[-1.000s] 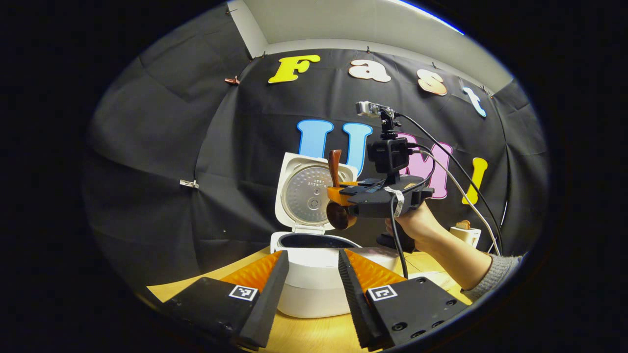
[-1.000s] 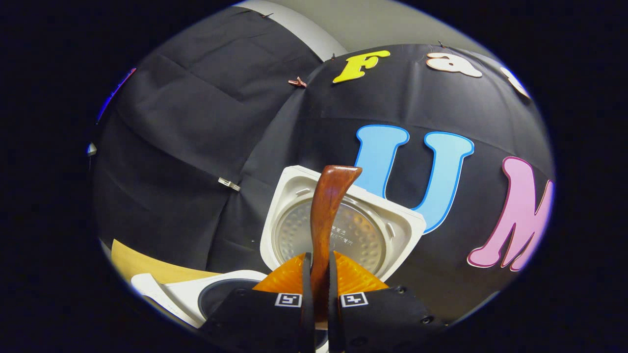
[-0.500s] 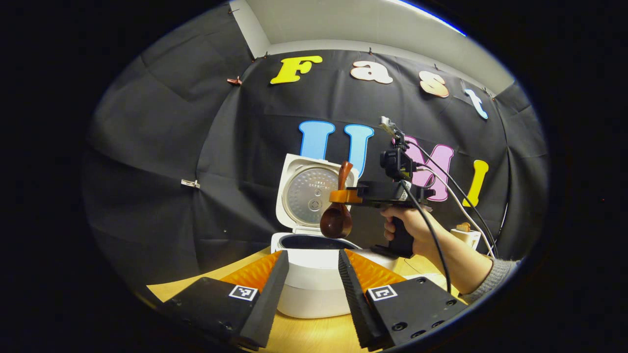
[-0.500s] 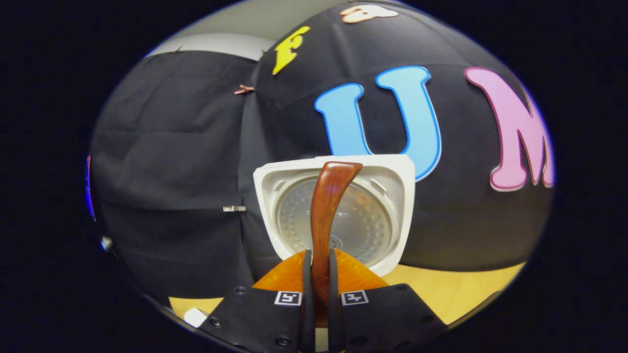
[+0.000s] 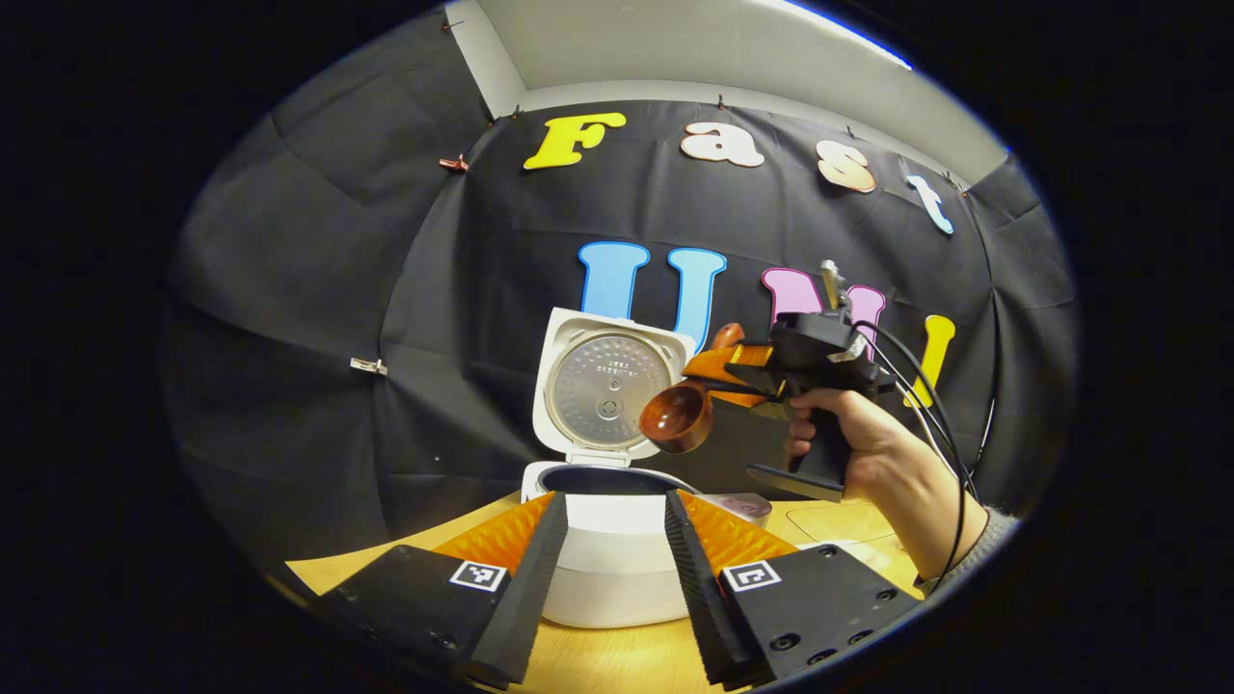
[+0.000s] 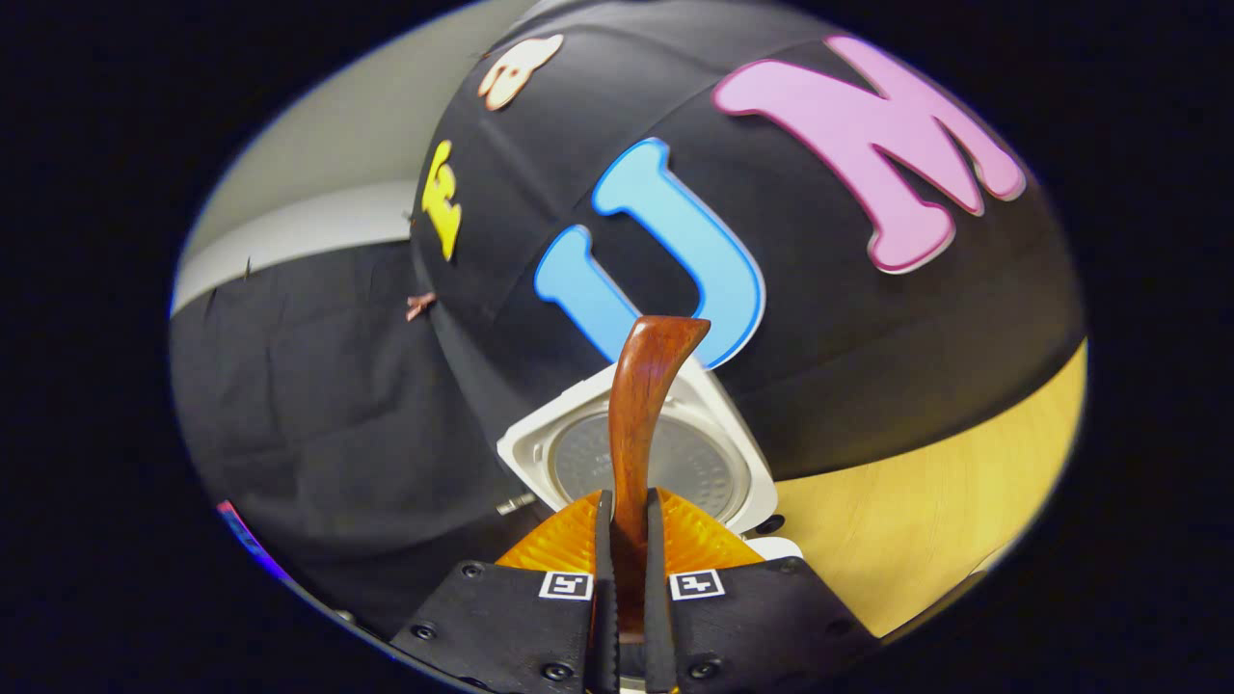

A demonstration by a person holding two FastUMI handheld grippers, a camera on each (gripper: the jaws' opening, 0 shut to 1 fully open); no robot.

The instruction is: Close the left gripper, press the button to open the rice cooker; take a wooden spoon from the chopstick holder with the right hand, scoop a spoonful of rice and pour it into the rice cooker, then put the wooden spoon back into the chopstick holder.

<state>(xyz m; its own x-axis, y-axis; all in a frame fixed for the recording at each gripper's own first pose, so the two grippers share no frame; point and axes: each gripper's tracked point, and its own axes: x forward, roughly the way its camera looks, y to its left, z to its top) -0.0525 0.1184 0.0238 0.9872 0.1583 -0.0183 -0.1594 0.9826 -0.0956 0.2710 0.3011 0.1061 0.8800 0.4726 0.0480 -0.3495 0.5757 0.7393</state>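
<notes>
Left tongs [image 5: 605,540] at the bottom of the left gripper view: two long wedge-shaped fingers [image 5: 525,578] with ribbed inner faces, each on a flat black mount — one square black-and-white marker per mount, round screw heads on the right one. Farther off in that view, right tongs [image 5: 730,371]: black boxy body with pistol-style handle, small upright mount on top, black and pale cables looping back over the wrist. Hand [image 5: 858,439] wrapped round the handle; grey knitted sleeve [image 5: 974,554] at the cuff. Right gripper view — same black mounts, twin markers, screw heads along the lower edge.
</notes>
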